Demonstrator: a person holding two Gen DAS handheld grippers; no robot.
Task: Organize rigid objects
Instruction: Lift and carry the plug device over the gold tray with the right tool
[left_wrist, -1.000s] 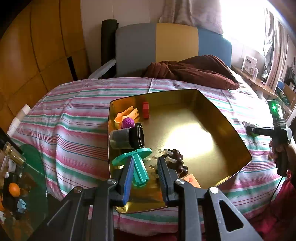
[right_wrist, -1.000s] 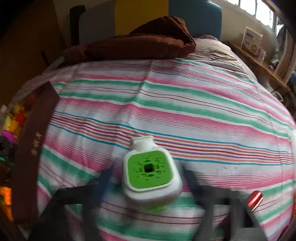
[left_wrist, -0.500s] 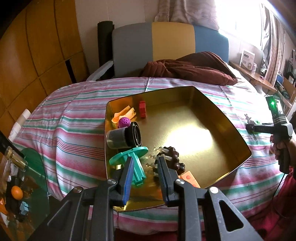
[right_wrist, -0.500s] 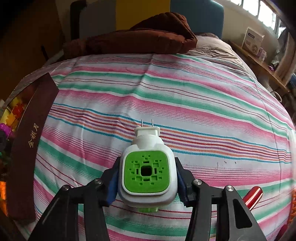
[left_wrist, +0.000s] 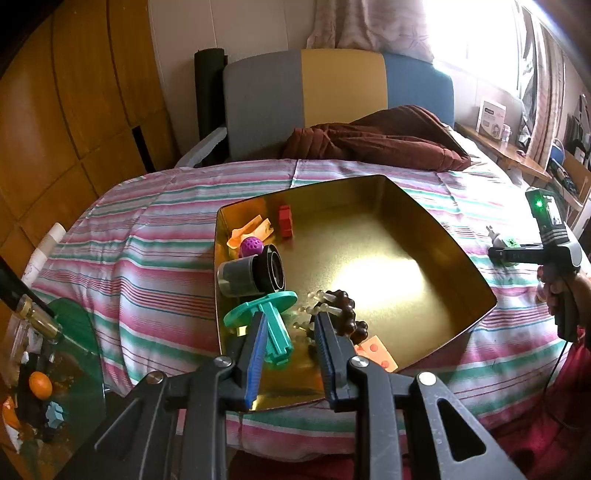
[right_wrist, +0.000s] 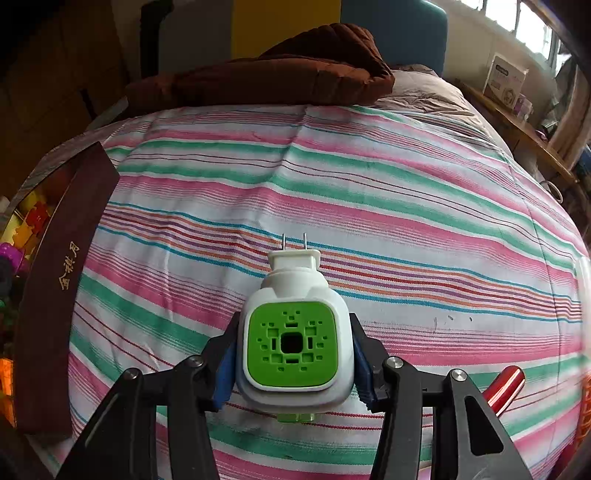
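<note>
The right gripper (right_wrist: 293, 347) is pinching the white-and-green plug-in device (right_wrist: 291, 332), prongs toward 12 o'clock, while the left gripper (left_wrist: 290, 325) is hanging spread above the teal spool (left_wrist: 271, 325).

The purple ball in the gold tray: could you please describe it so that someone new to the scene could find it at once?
On the striped bedspread sits a large gold tray. Along its left wall, toys are clustered near the far corner; the purple ball lies there between orange pieces behind and a dark cylinder on its side in front. It is the only round, purple, dimpled thing there.
</note>
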